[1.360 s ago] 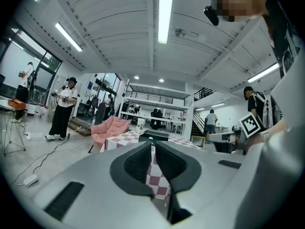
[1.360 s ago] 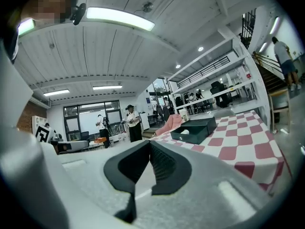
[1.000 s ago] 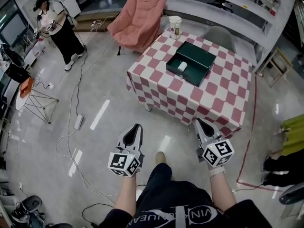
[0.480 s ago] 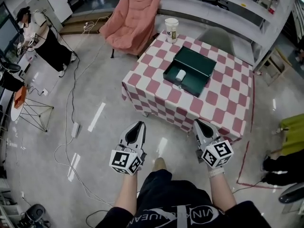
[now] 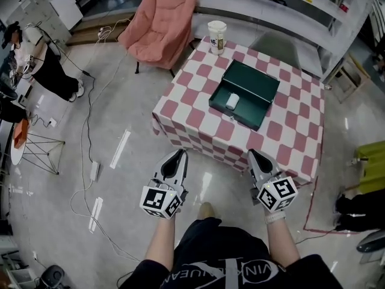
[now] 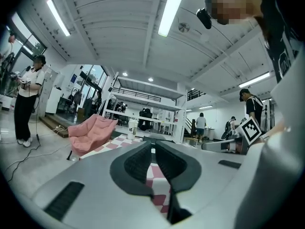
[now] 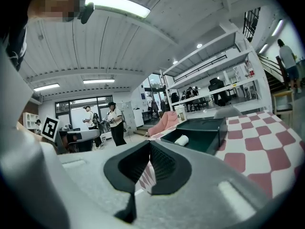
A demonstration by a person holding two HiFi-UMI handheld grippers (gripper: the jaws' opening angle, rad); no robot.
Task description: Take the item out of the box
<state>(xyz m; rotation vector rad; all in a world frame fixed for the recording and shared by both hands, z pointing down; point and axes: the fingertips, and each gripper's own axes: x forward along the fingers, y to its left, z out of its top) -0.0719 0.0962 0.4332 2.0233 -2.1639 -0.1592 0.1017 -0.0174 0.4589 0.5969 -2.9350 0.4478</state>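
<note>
Head view: the left claw [image 5: 178, 153] and the right claw [image 5: 253, 154] are held out side by side, short of the near edge of the checked worktop [image 5: 289, 131]. Both look pinched closed and carry nothing. The open green box [image 5: 255, 80] lies in the middle of the worktop, well beyond both claws. The item [image 5: 232, 101], a small white roll, lies inside the box towards its near wall. A paper cup [image 5: 216, 36] stands on the corner beyond the box, and a pink chair [image 5: 162, 20] sits on the floor past that corner.

Left gripper view: the left claw [image 6: 153, 147] has its ribbed pads pressed together at the tips. Nothing is between them, and only a sliver of checked cloth shows through lower down. The pink chair [image 6: 90, 132] and the cup [image 6: 132, 128] show beyond.

Right gripper view: the right claw [image 7: 149, 144] is likewise squeezed shut and grips nothing. Just beyond its tips the box [image 7: 214, 137] stands open on the worktop [image 7: 267, 147]. The white roll [image 7: 181, 140] lies inside it.
</note>
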